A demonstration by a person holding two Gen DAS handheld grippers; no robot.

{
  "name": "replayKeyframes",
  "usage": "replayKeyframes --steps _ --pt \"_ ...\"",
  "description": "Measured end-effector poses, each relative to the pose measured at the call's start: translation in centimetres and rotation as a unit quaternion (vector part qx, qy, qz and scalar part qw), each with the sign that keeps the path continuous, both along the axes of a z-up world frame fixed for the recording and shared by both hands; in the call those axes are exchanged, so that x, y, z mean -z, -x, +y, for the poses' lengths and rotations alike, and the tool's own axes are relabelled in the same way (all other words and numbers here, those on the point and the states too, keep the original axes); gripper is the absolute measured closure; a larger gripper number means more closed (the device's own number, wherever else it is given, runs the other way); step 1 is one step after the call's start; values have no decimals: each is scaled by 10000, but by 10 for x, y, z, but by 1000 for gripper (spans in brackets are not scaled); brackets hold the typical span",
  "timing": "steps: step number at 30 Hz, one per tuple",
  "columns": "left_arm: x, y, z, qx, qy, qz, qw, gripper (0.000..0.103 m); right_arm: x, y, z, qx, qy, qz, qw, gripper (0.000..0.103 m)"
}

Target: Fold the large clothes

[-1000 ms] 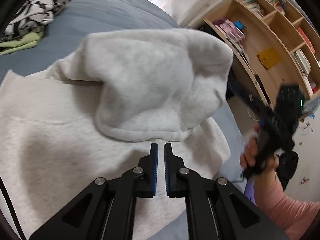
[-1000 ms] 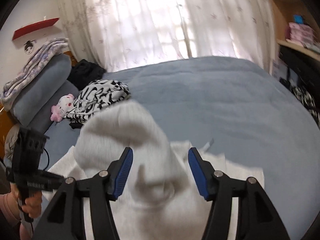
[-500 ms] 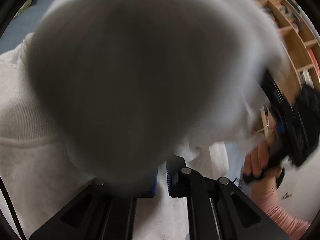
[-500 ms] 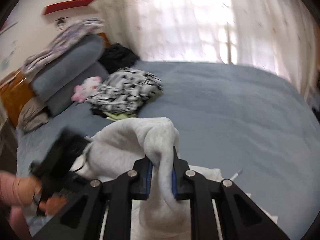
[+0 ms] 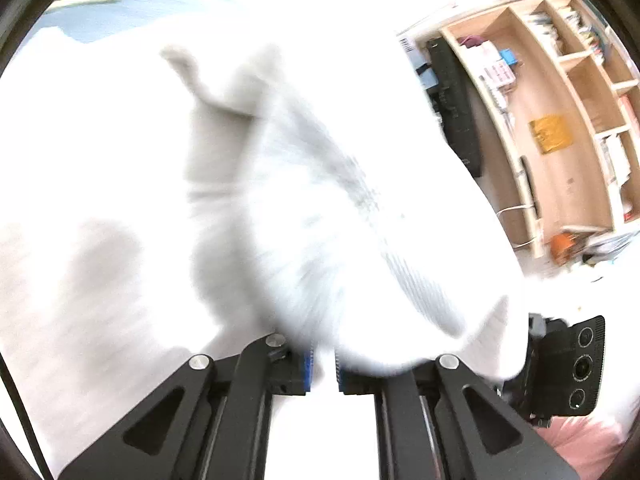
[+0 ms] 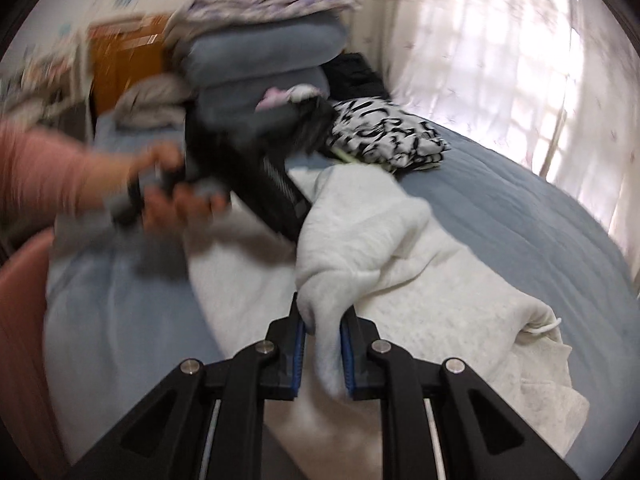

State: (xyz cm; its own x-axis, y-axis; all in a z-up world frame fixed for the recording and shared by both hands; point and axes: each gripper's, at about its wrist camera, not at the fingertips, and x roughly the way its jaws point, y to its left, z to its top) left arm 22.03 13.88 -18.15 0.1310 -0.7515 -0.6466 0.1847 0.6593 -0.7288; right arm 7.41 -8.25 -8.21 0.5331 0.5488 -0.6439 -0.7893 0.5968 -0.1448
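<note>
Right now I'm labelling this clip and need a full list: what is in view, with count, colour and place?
sweatshirt: one, pale grey, spread on the bed, a bunched part raised
bed cover: one, blue-grey, under the sweatshirt
patterned garment: one, black and white, folded, on the bed beyond the sweatshirt
pillows: two, blue-grey, stacked at the bed's head
soft toy: one, pink and white, by the pillows
curtain: white, sheer, at the window
bookshelf: one, light wood, beside the bed
right gripper: black, blue pads, clamped on the sweatshirt
left gripper: black, blue pads, shut, half covered by cloth
left hand: one, pink sleeve, on the left gripper's handle
</note>
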Motion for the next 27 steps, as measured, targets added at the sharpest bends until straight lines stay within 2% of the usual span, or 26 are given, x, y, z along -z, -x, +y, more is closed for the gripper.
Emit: replayKeyframes --steps 2,3,4,5,6,7,11,14,17,22,24,27 --pt "-3 11 14 -50 9 40 10000 97 12 10 7 -76 238 -113 9996 88" --pt "-8 18 23 -100 -15 10 9999 90 17 12 8 -83 314 -149 9994 88" --pt "-11 23 27 -137 -83 -23 9999 81 24 16 11 -46 463 -257 9986 88" --pt "-16 28 34 -211 -104 -84 9997 57 29 17 14 6 582 -375 9976 87" --pt "-19 32 40 -279 13 -127 9995 39 33 17 16 48 661 -480 9967 85" --pt "-22 34 43 -338 200 -167 9991 35 38 20 19 136 773 -651 9948 83" --pt "-43 38 66 -523 994 -327 9931 32 42 23 23 367 810 -906 9919 81" --pt "-46 30 64 -586 1076 -308 9920 28 41 21 21 450 748 -888 9922 81" --pt "-37 14 44 -637 965 -31 9933 28 43 24 23 503 722 -921 9919 81" --pt "-34 -5 26 -661 952 167 9931 28 49 34 28 570 806 -1075 9893 81" --pt "-39 -10 14 -639 771 147 9949 24 50 37 30 581 860 -1134 9881 81" --pt "-47 -14 0 -636 -12 -16 9980 26 52 42 35 603 958 -1225 9860 81"
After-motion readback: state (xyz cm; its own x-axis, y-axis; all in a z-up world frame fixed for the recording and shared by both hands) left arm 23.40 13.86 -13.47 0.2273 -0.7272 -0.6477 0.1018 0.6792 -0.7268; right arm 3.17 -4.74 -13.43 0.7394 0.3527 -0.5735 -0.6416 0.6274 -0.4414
